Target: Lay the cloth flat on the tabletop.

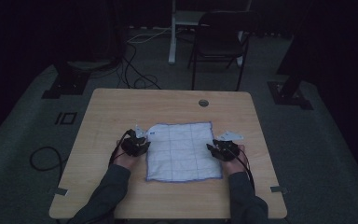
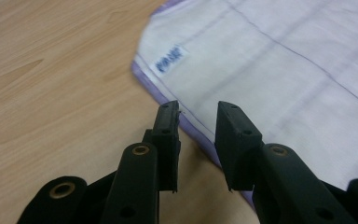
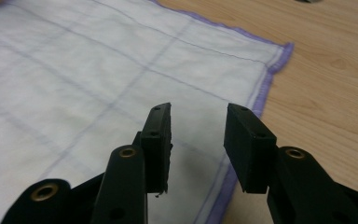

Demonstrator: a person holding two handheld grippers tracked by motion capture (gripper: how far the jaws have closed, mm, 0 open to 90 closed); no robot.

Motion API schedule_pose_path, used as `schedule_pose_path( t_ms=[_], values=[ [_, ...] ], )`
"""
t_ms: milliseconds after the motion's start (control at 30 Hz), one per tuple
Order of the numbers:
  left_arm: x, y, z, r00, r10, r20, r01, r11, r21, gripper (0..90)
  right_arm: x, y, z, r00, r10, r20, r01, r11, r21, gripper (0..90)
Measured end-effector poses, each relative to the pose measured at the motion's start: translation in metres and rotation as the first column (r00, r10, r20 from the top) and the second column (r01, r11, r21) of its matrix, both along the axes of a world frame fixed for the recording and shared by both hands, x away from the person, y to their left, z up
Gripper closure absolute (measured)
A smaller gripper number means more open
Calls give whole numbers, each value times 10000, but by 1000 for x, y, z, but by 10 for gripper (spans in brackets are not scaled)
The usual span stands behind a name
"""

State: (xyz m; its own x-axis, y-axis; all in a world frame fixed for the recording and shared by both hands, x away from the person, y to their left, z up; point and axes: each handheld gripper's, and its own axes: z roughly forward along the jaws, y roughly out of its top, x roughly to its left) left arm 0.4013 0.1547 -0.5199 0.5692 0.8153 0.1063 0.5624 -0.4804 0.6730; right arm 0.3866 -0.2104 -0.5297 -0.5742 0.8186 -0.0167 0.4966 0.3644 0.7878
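Grippers: I hold my left gripper [image 2: 196, 122] and right gripper [image 3: 198, 122] spread at the checked cloth's [image 1: 182, 149] side edges at frame center; next I must pinch both hems.

Dim room; grey carpet [image 1: 23, 140], black chair [image 1: 219, 42] behind wooden table [image 1: 121, 107].

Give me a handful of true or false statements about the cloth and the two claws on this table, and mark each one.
1. The white cloth lies spread flat on the wooden table. True.
2. The left claw is clamped shut on the cloth. False: its jaws stand open over the cloth's purple edge.
3. The right claw is open, over the cloth near its border. True.
4. The cloth is plain red. False: it is white with thin grid lines and a purple hem.
5. A small label sits near one corner of the cloth. True.
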Motion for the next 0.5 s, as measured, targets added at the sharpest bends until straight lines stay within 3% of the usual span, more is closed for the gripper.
schedule_pose_path(
  t_ms=[167,200,267,367,500],
  values=[
    [10,0,-9,9994,202,-263,-203,9998,-31,707,13,2,-9,9995,-158,-258,155,9998,-113,635],
    [11,1,-12,9994,230,-253,-237,9993,-297,707,15,2,-13,9990,-185,-416,177,9996,-197,638],
    [10,1,-12,9994,239,-251,-245,9994,-256,724,14,0,-15,9966,-400,-714,396,9992,-65,645],
    [7,0,-13,9997,232,-111,-234,9996,-129,759,8,1,-13,9963,-333,-797,307,9990,-333,646],
    [4,1,-13,9996,253,-93,-255,9994,-217,769,-1,-1,-13,9966,-259,-786,239,9994,-264,644]
  ],
)
